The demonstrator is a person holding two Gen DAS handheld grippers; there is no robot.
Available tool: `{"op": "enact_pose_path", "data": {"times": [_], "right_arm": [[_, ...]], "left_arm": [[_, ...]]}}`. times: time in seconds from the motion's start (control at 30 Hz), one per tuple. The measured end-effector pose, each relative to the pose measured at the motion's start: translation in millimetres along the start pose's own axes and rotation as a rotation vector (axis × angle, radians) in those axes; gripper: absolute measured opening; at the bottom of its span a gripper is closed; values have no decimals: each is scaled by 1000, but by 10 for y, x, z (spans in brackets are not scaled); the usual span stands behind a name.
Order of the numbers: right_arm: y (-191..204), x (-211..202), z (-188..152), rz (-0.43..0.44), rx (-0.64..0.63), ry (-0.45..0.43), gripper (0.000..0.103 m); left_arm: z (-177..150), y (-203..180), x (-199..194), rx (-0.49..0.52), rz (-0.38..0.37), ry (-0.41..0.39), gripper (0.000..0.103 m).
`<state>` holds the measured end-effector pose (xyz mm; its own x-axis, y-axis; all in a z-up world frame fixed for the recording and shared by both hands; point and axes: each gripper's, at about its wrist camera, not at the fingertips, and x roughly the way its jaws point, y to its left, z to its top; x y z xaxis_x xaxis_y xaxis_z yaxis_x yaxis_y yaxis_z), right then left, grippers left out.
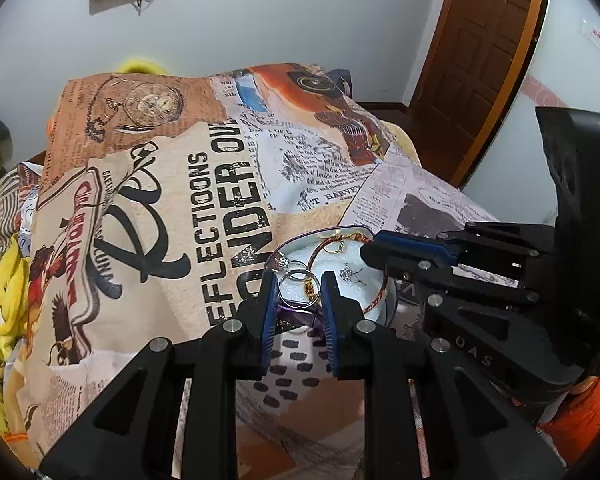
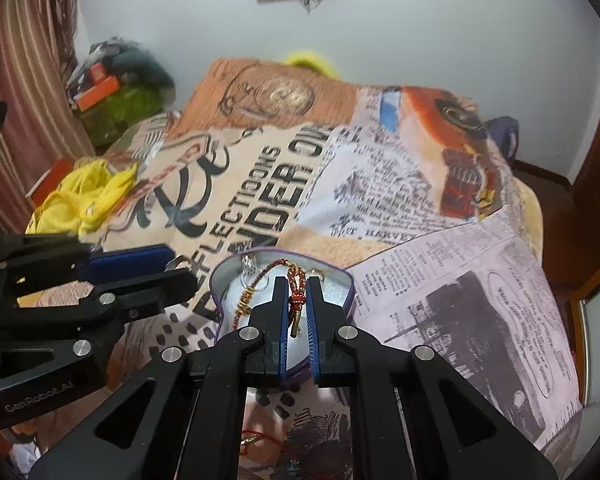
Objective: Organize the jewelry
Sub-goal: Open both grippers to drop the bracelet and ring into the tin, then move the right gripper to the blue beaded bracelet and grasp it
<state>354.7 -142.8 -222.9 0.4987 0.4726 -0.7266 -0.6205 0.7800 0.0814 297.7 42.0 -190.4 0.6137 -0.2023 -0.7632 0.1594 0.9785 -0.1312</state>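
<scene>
An open tin [image 1: 388, 312] with a purple rim and white padding lies on the printed blanket. My left gripper [image 1: 299, 278] hangs over its near edge, shut on a silver ring [image 1: 288, 278] held across the blue pads. From the right comes my right gripper [image 1: 370, 248], over the tin's far side. In the right wrist view the right gripper [image 2: 296, 282] is shut on the knot of a red and gold cord bracelet [image 2: 296, 304], whose loop trails left over the tin [image 2: 342, 280]. The left gripper [image 2: 180, 272] shows a glint of silver at its tip.
Small silver earrings [image 1: 350, 274] lie on the padding. The blanket [image 1: 204, 184] covers a bed. Yellow cloth [image 2: 84, 200] and a pile of boxes and bags [image 2: 116, 92] sit at the left by a striped curtain. A wooden door [image 1: 480, 60] stands at the right. A red string piece [image 2: 252, 438] lies near me.
</scene>
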Motion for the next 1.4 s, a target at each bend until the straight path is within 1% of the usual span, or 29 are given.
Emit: {"op": "enact_pose_path", "data": {"times": [0.07,0.2,0.23,0.27,0.3,0.33,0.37,0.73,0.93,1.23,1.4], "right_arm": [[-2,16,-3,-4,-12,11,7],[-34,18,5,23,-15,42,8],[-47,23,6,25,-15,45,11],[-56,23,7,26,-16,48,17],[-67,17,5,22,-15,49,21],[-78,10,5,18,-14,45,28],[-86,-3,6,17,-13,39,30],[-201,-177,-20,-25,-1,3,30],[-210,-263,-38,-38,-3,-7,30],[-142,-416,-88,-50,-9,-22,30],[-79,-576,-126,-62,-17,-44,30]], "left_arm": [[3,-18,41,7,-1,6,20],[11,-39,118,16,-4,20,20],[10,-45,131,17,-4,22,20],[10,-50,143,18,-5,24,20],[11,-56,153,18,-7,27,20],[17,-59,162,19,-8,29,20],[15,-68,173,22,-9,32,20],[10,-238,231,68,-27,52,20],[15,-262,229,64,-4,56,21],[-5,-291,-1,65,8,28,21],[-44,-335,-172,71,17,12,22]]}}
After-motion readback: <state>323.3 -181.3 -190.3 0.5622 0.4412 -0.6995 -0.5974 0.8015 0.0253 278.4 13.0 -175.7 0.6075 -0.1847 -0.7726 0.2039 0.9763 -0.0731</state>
